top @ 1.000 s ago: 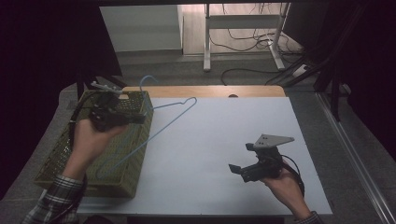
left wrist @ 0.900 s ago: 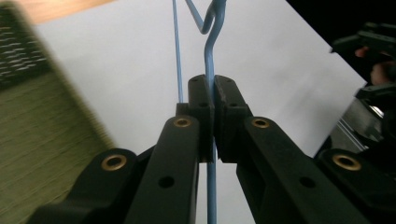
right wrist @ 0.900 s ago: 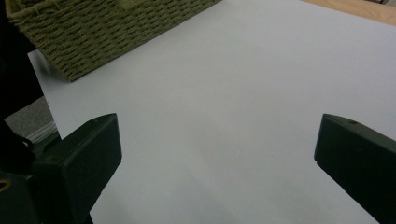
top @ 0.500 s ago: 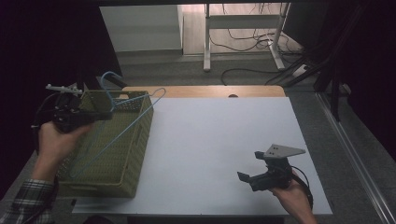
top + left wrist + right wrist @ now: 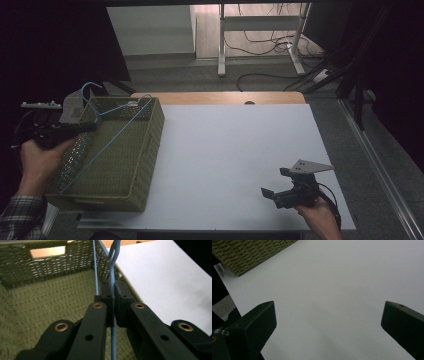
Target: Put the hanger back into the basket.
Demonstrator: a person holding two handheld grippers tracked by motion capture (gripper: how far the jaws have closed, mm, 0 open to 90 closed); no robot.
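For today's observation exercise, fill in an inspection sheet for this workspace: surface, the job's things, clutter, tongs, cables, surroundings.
Surface: white table top, bare at its middle and right; a wooden strip shows along the far edge.
Job's things: blue wire hanger lying slantwise across the green woven basket at the table's left end, hook at the far left corner.
Clutter: nothing seen.
Tongs: left tongs shut on the hanger's wire, over the basket; right tongs open, with nothing between them, low over the table's near right.
Cables: a black cable trails from the right tongs; more cables lie on the floor beyond.
Surroundings: dark room, white desk legs behind the table.
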